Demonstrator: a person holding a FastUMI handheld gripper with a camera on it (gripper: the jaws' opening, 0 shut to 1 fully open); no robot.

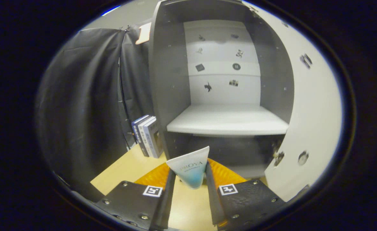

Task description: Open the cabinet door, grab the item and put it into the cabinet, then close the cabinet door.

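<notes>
Gripper [191, 179] clamped on tube [191, 168] — cabinet [227, 123] open.

The bottom of the tube [191, 171] is hidden between the fingers [168, 192] of the gripper [190, 186], which squeeze it from both sides. The space under the shelf [227, 123] is too dark to see into. The small stickers [207, 86] on the cabinet [167, 64] back are too tiny to make out. The books [146, 136] are partly hidden by the cabinet.

A light wooden tabletop [121, 170] was seen under a grey open-fronted cabinet [163, 96], which stood directly on it. A few upright books with blue-and-white spines [146, 136] were stood just beside the cabinet. The cabinet's white inner shelf [228, 122] was left bare.
</notes>
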